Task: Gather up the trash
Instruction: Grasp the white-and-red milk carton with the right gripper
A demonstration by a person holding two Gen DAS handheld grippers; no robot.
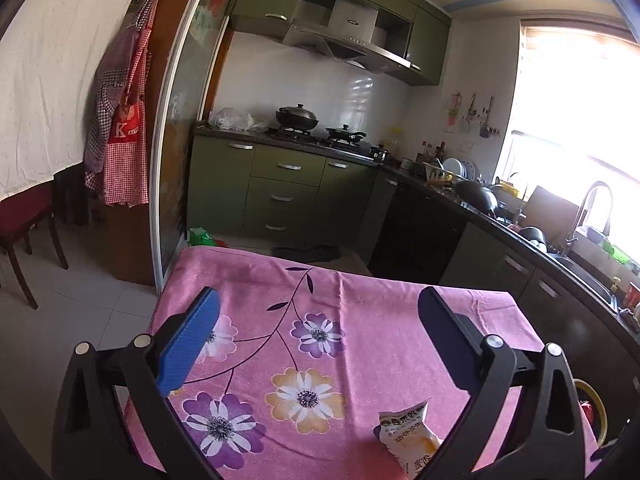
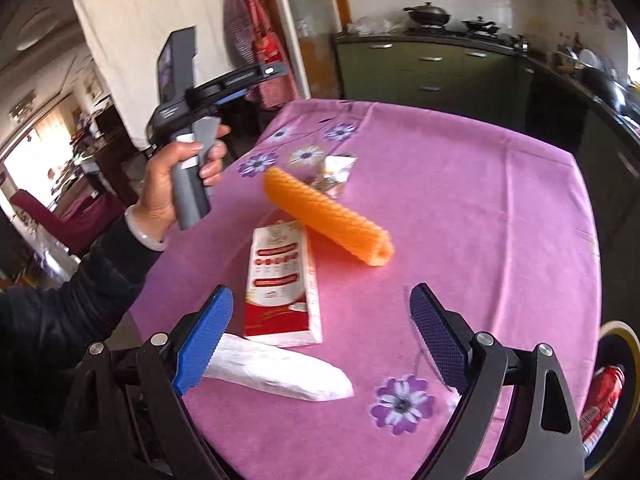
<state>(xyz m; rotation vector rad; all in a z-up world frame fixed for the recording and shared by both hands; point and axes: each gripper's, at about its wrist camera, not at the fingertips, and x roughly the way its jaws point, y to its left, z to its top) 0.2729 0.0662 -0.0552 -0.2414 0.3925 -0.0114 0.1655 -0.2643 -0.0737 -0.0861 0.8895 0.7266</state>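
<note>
Right wrist view is showing the right claw (image 2: 320, 336) hanging spread wide and gripping nothing over the near edge of the desk (image 2: 500, 208), with the white foam sleeve (image 2: 280, 372) lying just beside its left finger (image 2: 204, 344). Slightly farther in, the red and white carton (image 2: 280, 280) is lying flat, nearly touching the sleeve, and the orange foam net (image 2: 326, 216) is resting tilted with one end over the carton's far corner. Beyond that, the crumpled wrapper (image 2: 334, 176) is sitting just behind the net. The left claw (image 2: 236, 80), gripped by the person's hand (image 2: 176, 188), is hovering above the desk's left edge; in the left wrist view its fingers (image 1: 188, 344) are standing released and empty, with the same wrapper (image 1: 408, 436) low between them. A bin (image 2: 616, 340) with a red can (image 2: 604, 392) inside is waiting at the lower right, off the desk. Judging from this, the nearest pick is the white sleeve: the right claw should be shifting left and dropping so both pads are straddling the sleeve's middle (foam is squashing easily, so a gentle squeeze is enough), and it should be keeping clear of the carton's edge so nothing is getting dragged along.
</note>
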